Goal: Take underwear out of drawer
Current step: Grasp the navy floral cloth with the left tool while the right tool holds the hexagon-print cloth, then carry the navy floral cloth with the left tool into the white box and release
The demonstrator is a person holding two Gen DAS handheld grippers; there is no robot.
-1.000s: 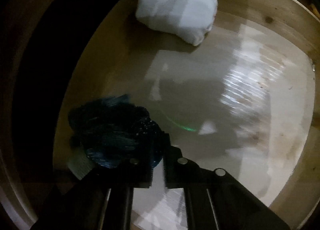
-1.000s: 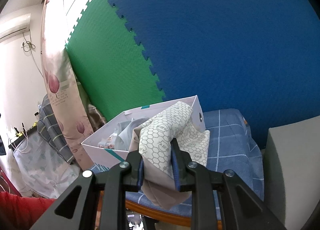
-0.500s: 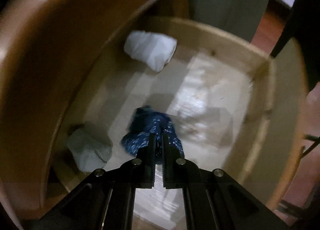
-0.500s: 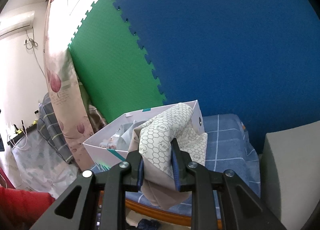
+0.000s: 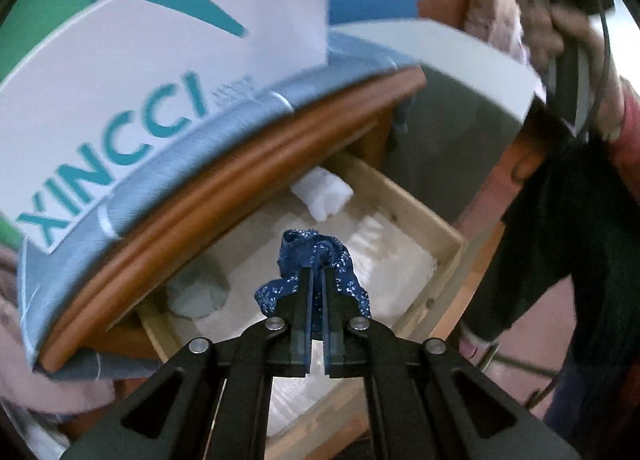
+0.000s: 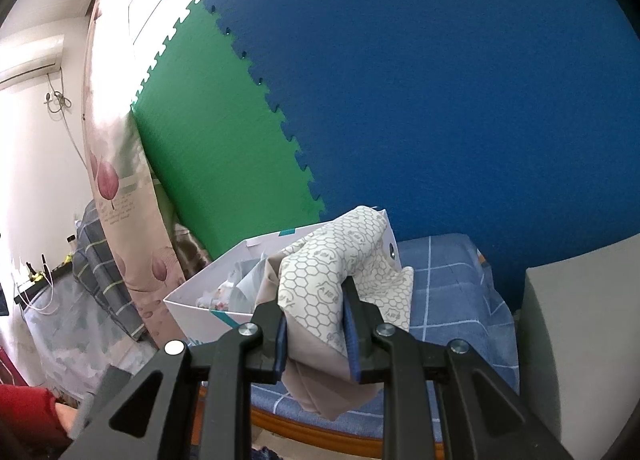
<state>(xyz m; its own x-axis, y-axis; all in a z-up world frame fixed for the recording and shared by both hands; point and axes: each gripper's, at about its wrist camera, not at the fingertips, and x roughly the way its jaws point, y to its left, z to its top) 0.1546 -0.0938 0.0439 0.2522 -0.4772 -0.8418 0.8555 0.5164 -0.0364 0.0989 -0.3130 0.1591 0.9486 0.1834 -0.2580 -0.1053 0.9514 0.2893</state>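
The step in hand looks like the lift-out: at lower centre of the left wrist view, the left gripper point(image 5: 316, 280) has its fingers pinching dark blue patterned underwear point(image 5: 314, 260), which hangs above the open wooden drawer point(image 5: 436, 260); a white roll point(image 5: 322, 194) and a grey one point(image 5: 196, 294) lie inside. Next, carry it clear toward the white box point(image 6: 192, 300). The right gripper point(image 6: 314, 318) pinches honeycomb-print underwear point(image 6: 320, 280) at lower centre.

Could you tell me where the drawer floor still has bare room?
The drawer floor is bare between the white roll at the back and the grey roll on the left, and toward the right wall. The left corner is crowded.
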